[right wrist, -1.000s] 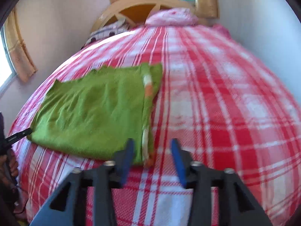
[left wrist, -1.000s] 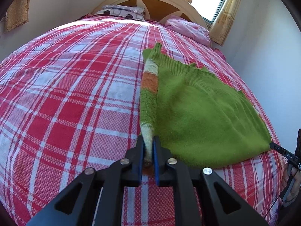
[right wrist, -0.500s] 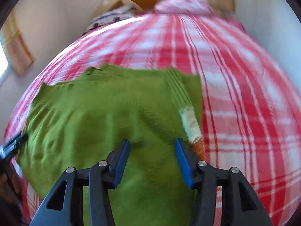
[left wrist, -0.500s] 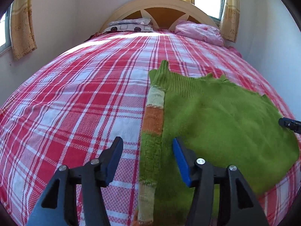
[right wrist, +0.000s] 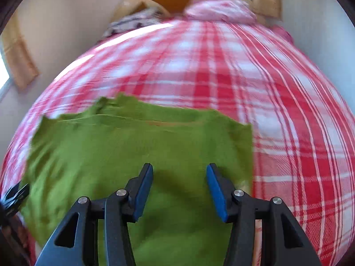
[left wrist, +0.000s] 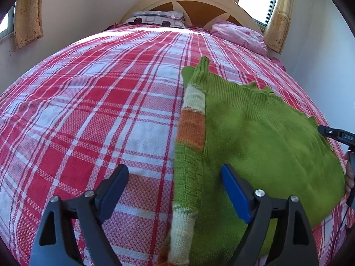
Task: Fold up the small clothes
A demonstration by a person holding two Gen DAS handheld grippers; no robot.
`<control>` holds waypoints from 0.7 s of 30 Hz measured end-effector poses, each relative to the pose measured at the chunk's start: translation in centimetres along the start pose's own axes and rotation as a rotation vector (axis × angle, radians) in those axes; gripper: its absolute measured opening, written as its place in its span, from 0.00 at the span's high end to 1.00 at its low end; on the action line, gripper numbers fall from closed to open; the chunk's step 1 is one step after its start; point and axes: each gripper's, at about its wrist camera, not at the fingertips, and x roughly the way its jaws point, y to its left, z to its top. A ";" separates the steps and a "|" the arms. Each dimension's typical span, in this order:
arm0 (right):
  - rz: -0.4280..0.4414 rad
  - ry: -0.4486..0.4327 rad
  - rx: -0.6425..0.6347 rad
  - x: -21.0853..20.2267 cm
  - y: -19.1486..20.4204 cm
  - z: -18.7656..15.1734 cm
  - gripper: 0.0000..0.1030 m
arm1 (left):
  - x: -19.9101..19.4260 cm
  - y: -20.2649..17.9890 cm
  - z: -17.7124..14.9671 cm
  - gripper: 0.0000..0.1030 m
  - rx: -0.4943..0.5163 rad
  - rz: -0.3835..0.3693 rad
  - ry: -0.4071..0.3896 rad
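A small green knit sweater (left wrist: 261,141) lies flat on the red plaid bedspread (left wrist: 99,115). Its sleeve (left wrist: 190,133), striped green, orange and cream, is folded along the sweater's left edge. My left gripper (left wrist: 174,179) is open and empty, its jaws straddling the sleeve just above it. In the right wrist view the sweater (right wrist: 124,153) fills the lower left, blurred by motion. My right gripper (right wrist: 179,181) is open and empty, hovering over the sweater's body. The sleeve is hidden in that view.
A wooden headboard (left wrist: 199,2) with a patterned pillow (left wrist: 159,18) and a pink pillow (left wrist: 239,35) is at the far end. White walls and curtained windows (left wrist: 279,13) close in on both sides. The other gripper's tip (left wrist: 337,133) shows at the sweater's right edge.
My left gripper let go of the sleeve end, opened and moved forward along the sleeve. My right gripper, open throughout, swung left from the sleeve edge over the sweater's body.
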 end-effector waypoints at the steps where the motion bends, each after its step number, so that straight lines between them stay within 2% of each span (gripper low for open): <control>1: 0.023 -0.002 0.045 0.5 -1.5 0.0 0.50 | 0.0 0.1 0.0 0.14 -0.006 -0.005 0.002; 3: -0.001 -0.028 0.099 0.2 -3.4 0.0 0.50 | 0.1 0.1 0.0 0.12 -0.010 -0.009 0.004; 5: 0.033 -0.038 0.125 -0.2 -4.2 -0.3 0.50 | 0.2 0.1 0.0 0.11 -0.008 -0.007 0.008; 6: 0.021 -0.041 0.114 -0.4 -4.0 -0.5 0.50 | 0.2 0.1 0.0 0.11 -0.007 -0.006 0.010; 7: 0.002 -0.041 0.097 -0.7 -3.7 -0.6 0.50 | 0.2 0.1 0.0 0.10 -0.006 -0.006 0.010; 9: -0.109 -0.057 0.058 -1.8 -2.5 -0.7 0.50 | 0.2 0.2 0.1 0.10 -0.011 -0.012 0.007; 10: -0.144 -0.094 0.036 -2.8 -1.6 -0.8 0.50 | 0.2 0.4 0.1 0.10 -0.018 -0.018 0.005; 12: -0.114 -0.134 0.004 -4.6 0.2 -1.2 0.50 | 0.1 0.7 0.0 0.10 -0.033 -0.031 0.002; 13: -0.069 -0.143 -0.018 -5.5 1.6 -1.6 0.50 | 0.0 0.8 0.0 0.10 -0.038 -0.036 -0.001; 16: 0.015 -0.117 -0.139 -6.3 5.9 -3.8 0.48 | 0.0 0.9 0.0 0.10 -0.044 -0.033 -0.004; 19: 0.010 -0.027 -0.222 -4.6 8.6 -6.7 0.48 | 0.1 0.5 0.0 0.06 -0.027 -0.007 0.003; 21: -0.014 -0.034 -0.241 -4.2 8.7 -8.4 0.47 | 0.2 0.2 0.0 0.03 -0.012 0.020 0.008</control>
